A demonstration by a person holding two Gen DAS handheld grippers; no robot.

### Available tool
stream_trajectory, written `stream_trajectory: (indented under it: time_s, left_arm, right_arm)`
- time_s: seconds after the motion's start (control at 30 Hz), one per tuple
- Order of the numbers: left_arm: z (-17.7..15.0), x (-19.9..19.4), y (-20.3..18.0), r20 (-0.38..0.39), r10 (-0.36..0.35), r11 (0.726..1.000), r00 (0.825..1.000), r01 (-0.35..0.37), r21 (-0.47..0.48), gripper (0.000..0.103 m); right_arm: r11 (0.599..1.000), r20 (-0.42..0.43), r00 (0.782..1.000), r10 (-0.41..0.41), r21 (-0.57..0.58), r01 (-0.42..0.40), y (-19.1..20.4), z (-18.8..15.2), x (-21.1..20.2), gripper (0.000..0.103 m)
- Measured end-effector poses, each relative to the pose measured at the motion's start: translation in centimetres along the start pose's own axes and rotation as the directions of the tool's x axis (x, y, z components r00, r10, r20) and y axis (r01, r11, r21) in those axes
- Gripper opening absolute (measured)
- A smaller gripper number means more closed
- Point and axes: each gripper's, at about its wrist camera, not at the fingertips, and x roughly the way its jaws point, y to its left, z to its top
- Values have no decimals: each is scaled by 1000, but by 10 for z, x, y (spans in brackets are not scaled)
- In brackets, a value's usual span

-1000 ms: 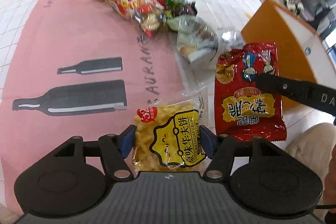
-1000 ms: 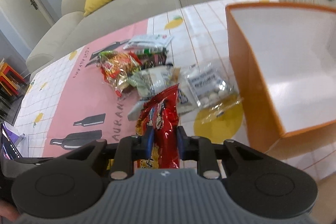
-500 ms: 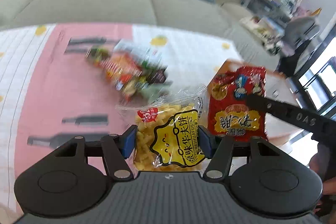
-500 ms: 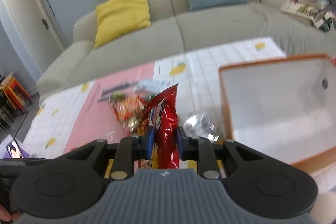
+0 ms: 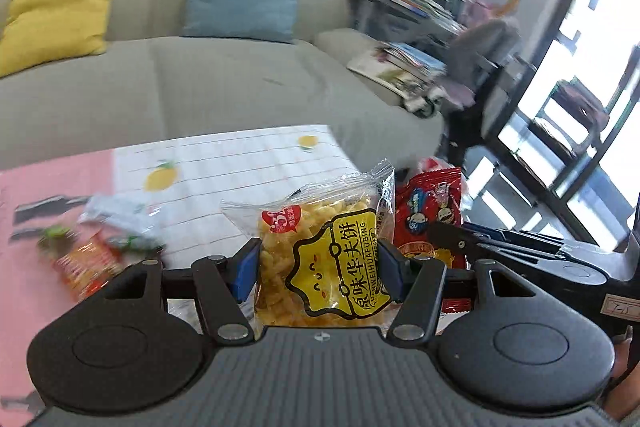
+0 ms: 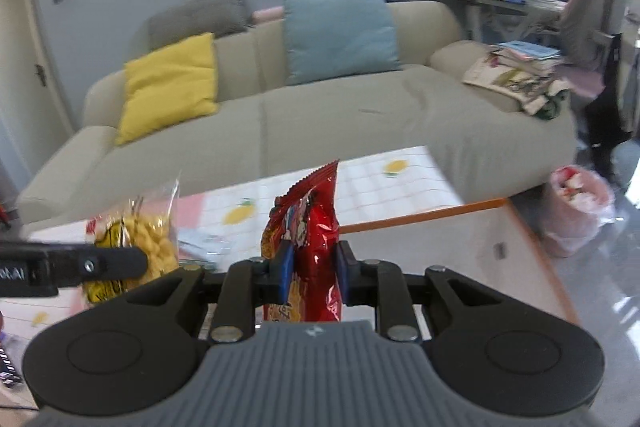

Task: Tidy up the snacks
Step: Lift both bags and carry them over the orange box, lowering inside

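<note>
Yellow snack packet (image 5: 320, 263), clear crinkly film, clamped wide in left gripper (image 5: 318, 269); glossy red foil packet (image 6: 316, 247) pinched narrow in right gripper (image 6: 312, 267).

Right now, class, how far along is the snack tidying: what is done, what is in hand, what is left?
Done: nothing visibly put away yet; the box's inside is mostly hidden. In hand: the left gripper clamps a yellow snack bag, and the right gripper clamps a red snack bag, both held above the table. Left: several packets lie on the table.
</note>
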Motion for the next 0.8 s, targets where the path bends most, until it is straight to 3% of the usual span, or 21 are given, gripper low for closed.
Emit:
stream_trajectory:
  time_s: [0.13,0.33,0.57,0.8]
  left_arm:
    - [9,40,-24,-71,-34,998,997,38,57,69]
    - [3,97,-46,-216,-34,989,976,64,133,69]
    - [-13,139,-59,-358,24,973,934,59,221,69]
    - [-24,167,-65,-476,87,961,875,52,272,69]
  right_arm:
    - [998,-60,997,-54,2,55,-31,4,19,20]
    - [995,-165,982,-97,-1,98,-65,-2,49,20]
    - [995,-285,953,-101,-13,102,-80,-24,80,20]
    - [997,-392,918,-58,18,71,-92,-38,101,20]
